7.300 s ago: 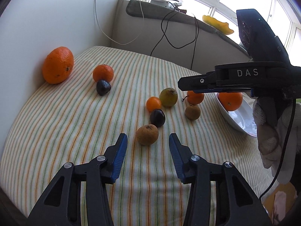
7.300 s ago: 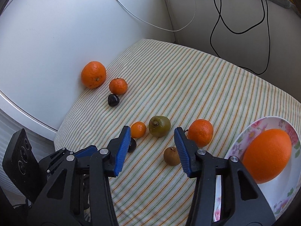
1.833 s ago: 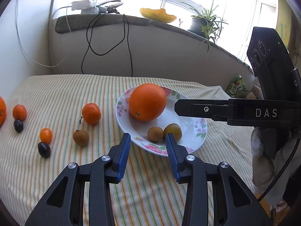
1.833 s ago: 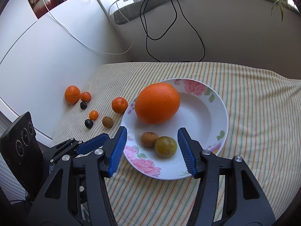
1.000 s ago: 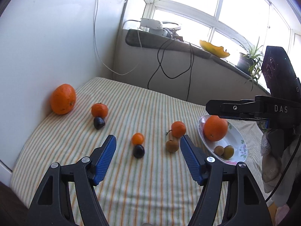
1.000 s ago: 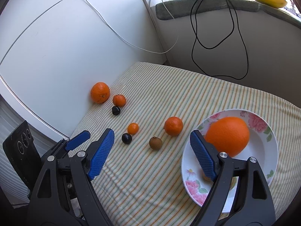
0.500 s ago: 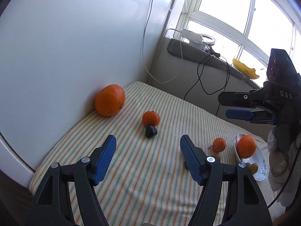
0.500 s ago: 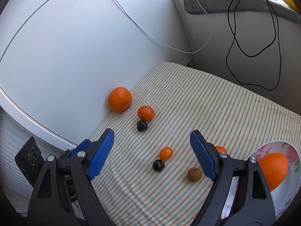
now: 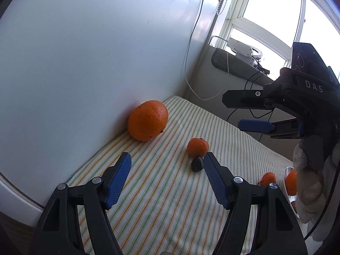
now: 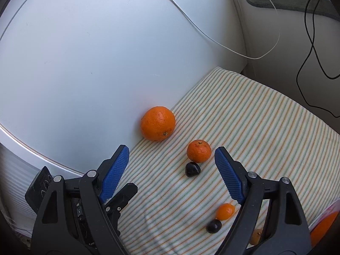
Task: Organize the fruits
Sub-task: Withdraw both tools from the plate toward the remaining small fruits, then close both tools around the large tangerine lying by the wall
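A large orange point(image 9: 148, 120) point(image 10: 158, 123) rests against the white wall on the striped cloth. A tangerine point(image 9: 197, 147) point(image 10: 199, 150) and a dark plum point(image 9: 197, 164) point(image 10: 192, 169) lie close together in front of it. My left gripper point(image 9: 166, 175) is open and empty, above the cloth before the orange. My right gripper point(image 10: 171, 171) is open and empty, above the tangerine and plum; it also shows in the left wrist view point(image 9: 255, 125). A small orange fruit point(image 10: 225, 211), a second plum point(image 10: 213, 226) and a brown fruit point(image 10: 256, 237) lie nearer. The plate's point(image 10: 325, 213) edge with an orange point(image 10: 324, 228) shows at right.
The white wall point(image 9: 85, 63) bounds the cloth on the left. A ledge with cables point(image 10: 312, 31) runs along the back. Another tangerine point(image 9: 268, 178) lies near the plate rim point(image 9: 285, 180). The cloth's left edge point(image 9: 89, 174) drops off beside the left gripper.
Both grippers have swung left and closer to the wall, away from the plate. The large orange, tangerine and plum now fill the middle of both views.
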A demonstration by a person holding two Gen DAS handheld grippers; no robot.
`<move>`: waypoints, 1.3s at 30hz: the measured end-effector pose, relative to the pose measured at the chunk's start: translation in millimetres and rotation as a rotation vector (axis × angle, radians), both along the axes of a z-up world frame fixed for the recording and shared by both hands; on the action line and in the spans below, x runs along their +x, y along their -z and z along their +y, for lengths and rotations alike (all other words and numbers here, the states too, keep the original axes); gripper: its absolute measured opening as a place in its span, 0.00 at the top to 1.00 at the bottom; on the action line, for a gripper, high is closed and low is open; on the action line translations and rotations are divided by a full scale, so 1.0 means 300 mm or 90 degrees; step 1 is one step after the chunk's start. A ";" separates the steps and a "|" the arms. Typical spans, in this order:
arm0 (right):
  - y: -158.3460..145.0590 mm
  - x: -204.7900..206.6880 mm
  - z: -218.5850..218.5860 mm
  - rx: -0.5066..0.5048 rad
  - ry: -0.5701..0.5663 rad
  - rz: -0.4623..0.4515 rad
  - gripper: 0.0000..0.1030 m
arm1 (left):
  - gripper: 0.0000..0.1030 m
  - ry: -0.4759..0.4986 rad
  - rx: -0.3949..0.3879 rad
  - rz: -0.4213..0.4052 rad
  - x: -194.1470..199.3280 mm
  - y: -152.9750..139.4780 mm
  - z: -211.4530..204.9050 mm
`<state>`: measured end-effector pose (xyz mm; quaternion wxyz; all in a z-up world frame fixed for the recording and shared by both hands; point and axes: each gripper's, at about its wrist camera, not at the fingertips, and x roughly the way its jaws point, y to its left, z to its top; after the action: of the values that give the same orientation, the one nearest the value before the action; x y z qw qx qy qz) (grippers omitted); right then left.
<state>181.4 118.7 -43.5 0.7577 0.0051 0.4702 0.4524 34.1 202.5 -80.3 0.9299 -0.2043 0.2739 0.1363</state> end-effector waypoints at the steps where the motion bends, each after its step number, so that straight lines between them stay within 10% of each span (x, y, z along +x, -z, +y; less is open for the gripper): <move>1: 0.006 0.008 0.021 0.001 -0.002 0.006 0.17 | 0.32 -0.002 -0.001 0.000 0.006 0.002 0.007; 39: 0.290 0.283 0.405 0.042 -0.034 0.199 0.30 | 0.32 -0.034 -0.018 0.028 0.164 0.078 0.144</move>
<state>266.4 240.2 -130.5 0.6626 0.0877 0.5674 0.4809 83.5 245.6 -103.8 0.9167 -0.2218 0.2907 0.1613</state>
